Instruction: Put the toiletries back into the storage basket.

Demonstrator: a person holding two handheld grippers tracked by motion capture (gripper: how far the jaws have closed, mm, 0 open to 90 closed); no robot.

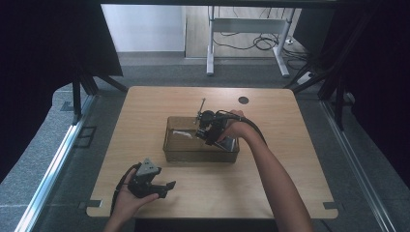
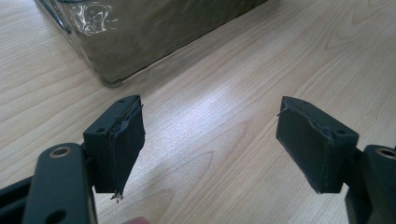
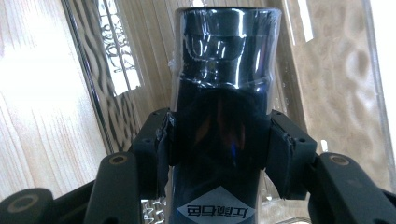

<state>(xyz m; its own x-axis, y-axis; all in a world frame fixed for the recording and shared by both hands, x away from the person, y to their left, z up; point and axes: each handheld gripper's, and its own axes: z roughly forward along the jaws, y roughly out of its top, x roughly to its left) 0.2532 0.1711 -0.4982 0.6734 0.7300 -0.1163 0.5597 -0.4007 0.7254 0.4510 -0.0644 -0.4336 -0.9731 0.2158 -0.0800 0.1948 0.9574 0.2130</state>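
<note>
The right gripper [image 3: 218,140] is clamped on a dark, shiny bottle [image 3: 224,93], one pad pressed to each side of its body. It holds the bottle inside a clear plastic bin [image 1: 170,145] at the middle of the wooden table [image 1: 290,159]. The left gripper [image 2: 210,140] sits near the table's front edge, just short of the bin, its jaws spread wide with nothing between them.

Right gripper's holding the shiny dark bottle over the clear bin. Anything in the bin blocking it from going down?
Nothing visible directly under it. The bottle sits clamped in the right gripper at the bin's right end. A small white item lies toward the left inside, apart from the bottle.
</note>
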